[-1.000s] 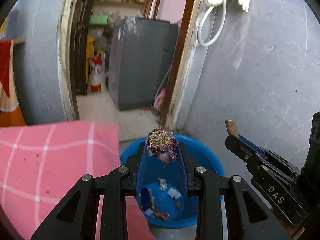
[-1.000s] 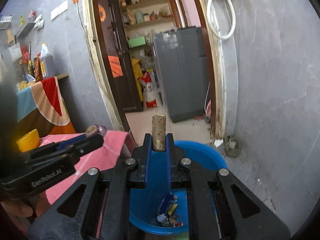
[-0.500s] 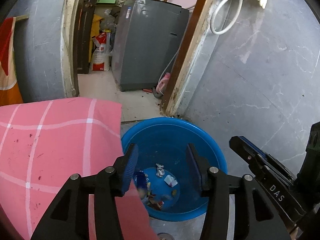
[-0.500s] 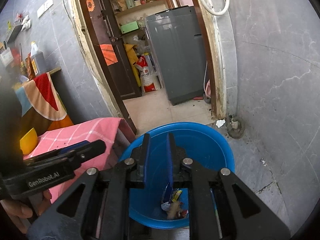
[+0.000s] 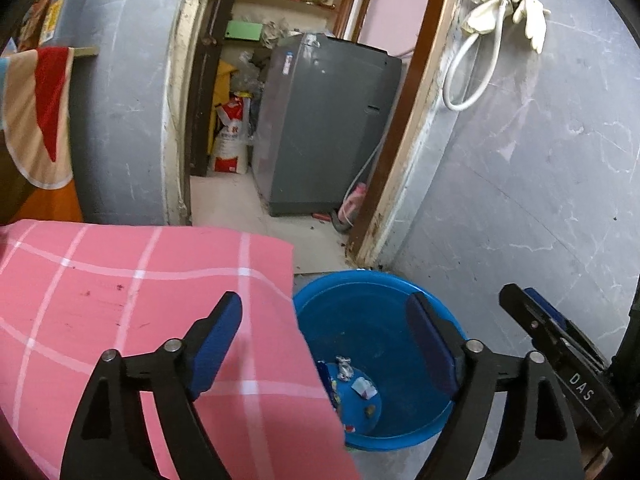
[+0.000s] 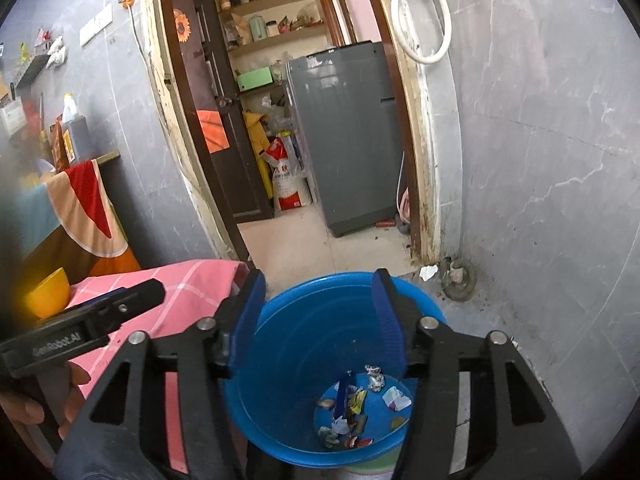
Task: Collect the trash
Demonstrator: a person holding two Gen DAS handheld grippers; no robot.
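Facing you are a grey marbled wall (image 6: 552, 168) and the pink checked cloth (image 5: 120, 320) draped over the table, with the round blue plastic tub (image 6: 304, 344) on the floor beside it. Your left gripper (image 5: 324, 336) and right gripper (image 6: 318, 316) both gape wide and empty above the tub. Crumpled wrappers and scraps (image 6: 360, 404) litter the tub's smooth bottom.

The tub (image 6: 280, 360) is bright blue, with mixed white, silver, yellow and red wrappers (image 6: 360, 408) on its bottom. The tablecloth (image 5: 120, 300) is pink with thin white checks, the bowl (image 6: 46, 294) yellow, the washing machine (image 6: 348, 136) dark grey. Both grippers, left (image 5: 324, 344) and right (image 6: 318, 320), are black with blue pads (image 6: 386, 320).
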